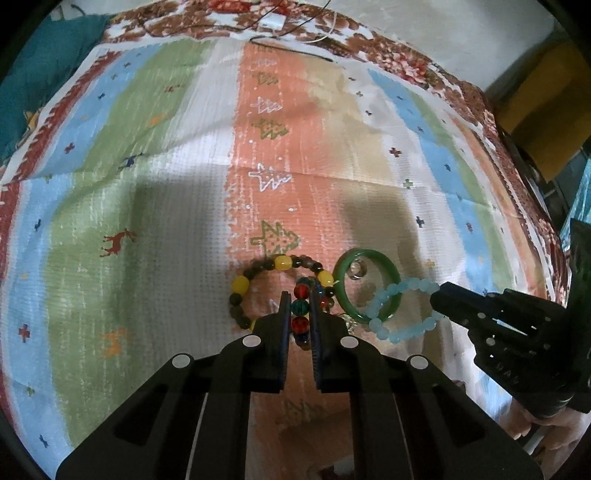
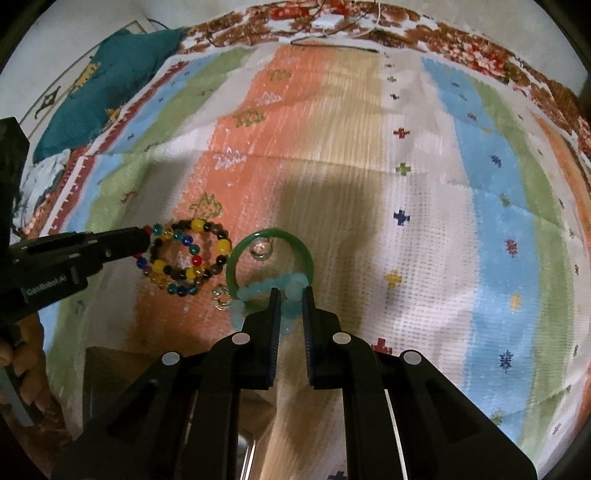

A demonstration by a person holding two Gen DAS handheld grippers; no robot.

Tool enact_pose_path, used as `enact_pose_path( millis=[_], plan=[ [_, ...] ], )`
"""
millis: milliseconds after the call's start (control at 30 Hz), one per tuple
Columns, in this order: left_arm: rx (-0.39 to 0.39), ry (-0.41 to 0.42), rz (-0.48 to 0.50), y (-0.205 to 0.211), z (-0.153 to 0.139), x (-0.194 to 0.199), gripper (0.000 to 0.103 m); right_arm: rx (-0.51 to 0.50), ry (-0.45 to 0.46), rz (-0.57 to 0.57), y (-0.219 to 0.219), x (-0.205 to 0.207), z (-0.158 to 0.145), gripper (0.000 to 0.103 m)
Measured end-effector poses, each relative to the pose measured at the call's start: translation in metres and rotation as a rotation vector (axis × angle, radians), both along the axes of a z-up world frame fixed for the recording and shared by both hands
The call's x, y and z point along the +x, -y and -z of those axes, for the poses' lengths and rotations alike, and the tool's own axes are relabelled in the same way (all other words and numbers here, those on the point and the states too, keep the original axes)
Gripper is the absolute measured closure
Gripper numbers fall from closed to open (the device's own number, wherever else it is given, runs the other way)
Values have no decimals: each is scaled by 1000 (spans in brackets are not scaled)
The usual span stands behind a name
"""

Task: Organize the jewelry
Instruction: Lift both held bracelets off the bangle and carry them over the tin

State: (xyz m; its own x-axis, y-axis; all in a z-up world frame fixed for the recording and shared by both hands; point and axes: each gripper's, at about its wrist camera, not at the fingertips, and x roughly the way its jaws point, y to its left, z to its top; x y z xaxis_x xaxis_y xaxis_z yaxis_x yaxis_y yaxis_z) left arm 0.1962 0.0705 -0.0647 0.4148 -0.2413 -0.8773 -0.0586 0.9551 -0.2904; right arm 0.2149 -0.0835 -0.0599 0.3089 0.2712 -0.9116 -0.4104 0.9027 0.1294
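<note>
My left gripper (image 1: 299, 295) is shut on a multicoloured bead bracelet (image 1: 300, 306) with red and teal beads, lifted a little off the striped cloth (image 1: 177, 206). A yellow-and-brown bead bracelet (image 1: 240, 286) lies under it. My right gripper (image 2: 290, 295) is shut on a pale blue bead bracelet (image 2: 293, 286), which overlaps a green bangle (image 2: 273, 233). A clear ring (image 2: 261, 249) sits inside the bangle. In the right wrist view the left gripper (image 2: 146, 240) comes in from the left with its bracelet (image 2: 186, 242). In the left wrist view the right gripper (image 1: 437, 299) holds the blue bracelet (image 1: 406, 286) beside the bangle (image 1: 369, 254).
A small silver ring (image 2: 221, 297) lies between the bracelets. A brown box (image 2: 110, 369) shows near the bottom left of the right wrist view. A teal cushion (image 2: 110, 81) and a white plug with cables (image 1: 271, 22) lie at the far edge.
</note>
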Motion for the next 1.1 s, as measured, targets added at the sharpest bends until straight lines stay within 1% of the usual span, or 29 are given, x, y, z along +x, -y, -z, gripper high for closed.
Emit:
enact_pose_path(
  millis=[233,467,700,767,900,1100],
  plan=[
    [20,44,22,9,-16,-10,94,-17,58,-16,1,-14,-17,91],
    [38,60,26,15,-22,-18,94,6,71,-15,3,-21,-25,91],
    [52,105,37,23,-38,-29,94,36,94,-4,9,-29,-40,91],
    [56,121,24,25,-42,-32,94,43,101,-6,9,-31,-43,91],
    [51,140,16,27,-49,-39,94,60,113,-8,10,-37,-50,91],
    [70,166,30,33,-56,-48,94,78,141,-23,12,-49,-64,91]
  ],
)
